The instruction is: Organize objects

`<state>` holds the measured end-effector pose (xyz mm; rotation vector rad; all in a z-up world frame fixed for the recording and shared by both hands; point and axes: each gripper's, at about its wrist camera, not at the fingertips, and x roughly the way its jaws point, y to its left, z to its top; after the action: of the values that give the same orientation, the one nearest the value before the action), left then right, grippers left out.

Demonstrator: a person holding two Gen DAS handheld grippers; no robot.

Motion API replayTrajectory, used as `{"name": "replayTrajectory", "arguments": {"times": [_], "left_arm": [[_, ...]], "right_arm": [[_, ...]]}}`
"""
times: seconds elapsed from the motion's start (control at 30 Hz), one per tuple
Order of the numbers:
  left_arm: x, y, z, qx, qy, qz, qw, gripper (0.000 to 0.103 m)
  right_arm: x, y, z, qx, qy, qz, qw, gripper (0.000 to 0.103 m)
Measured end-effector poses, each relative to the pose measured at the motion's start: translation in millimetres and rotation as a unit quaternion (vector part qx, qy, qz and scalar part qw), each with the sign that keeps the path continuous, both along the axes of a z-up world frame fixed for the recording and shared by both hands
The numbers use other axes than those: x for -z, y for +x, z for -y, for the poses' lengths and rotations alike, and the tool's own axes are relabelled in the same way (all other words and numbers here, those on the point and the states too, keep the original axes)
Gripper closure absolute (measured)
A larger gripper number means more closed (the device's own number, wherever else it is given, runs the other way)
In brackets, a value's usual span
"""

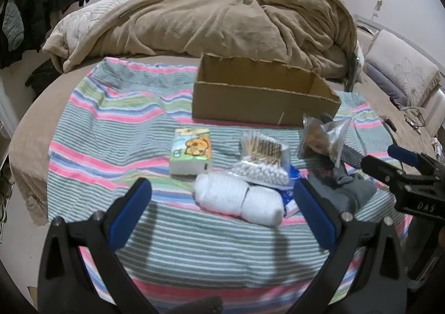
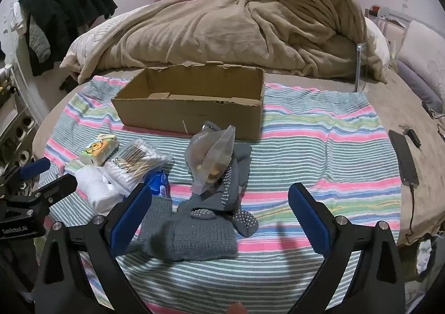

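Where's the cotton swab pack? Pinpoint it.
In the left wrist view the cotton swab pack lies mid-frame on the striped blanket, right of the tissue pack, resting on the white rolls.

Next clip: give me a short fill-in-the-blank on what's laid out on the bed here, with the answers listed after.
1. The cardboard box holds ____ items so far.
2. The cotton swabs pack rests partly on the white ____ pack.
3. The clear snack bag leans on the grey ____.
4. The jaws of both the left gripper and the right gripper are ____.

Answers: no; cotton pad; socks; open
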<state>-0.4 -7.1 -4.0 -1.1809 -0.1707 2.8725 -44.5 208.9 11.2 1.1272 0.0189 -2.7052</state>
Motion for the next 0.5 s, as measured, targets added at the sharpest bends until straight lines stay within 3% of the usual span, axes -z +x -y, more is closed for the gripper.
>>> {"name": "replayTrajectory", "arguments": {"times": [0.5], "left_arm": [[-1.3, -1.9, -1.2, 0.008, -0.001, 0.001, 1.0000, 0.001]], "right_arm": [[-0.2, 0.2, -2.9, 0.003, -0.003, 0.000, 1.000, 0.003]]}}
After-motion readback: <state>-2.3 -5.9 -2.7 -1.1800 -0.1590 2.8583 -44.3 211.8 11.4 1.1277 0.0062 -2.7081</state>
